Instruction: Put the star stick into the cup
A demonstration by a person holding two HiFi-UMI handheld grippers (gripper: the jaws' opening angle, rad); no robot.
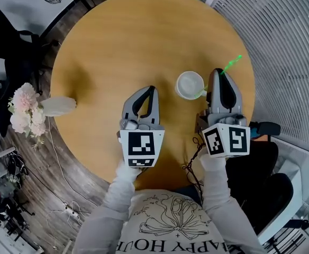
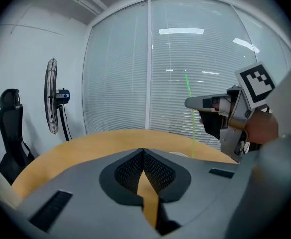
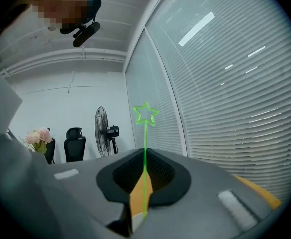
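Star stick (image 3: 145,143) pinched upright between the closed jaws of the right gripper (image 1: 221,74), star end uppermost, lower end at the rim of the white cup (image 1: 189,83); whether inside the cup, not clear. Cup standing on the round wooden table (image 1: 144,30), just left of the right gripper. Left gripper (image 1: 151,90) low over the table near the cup, jaws pressed together on nothing; pink flowers (image 1: 25,110) at the table's left edge.
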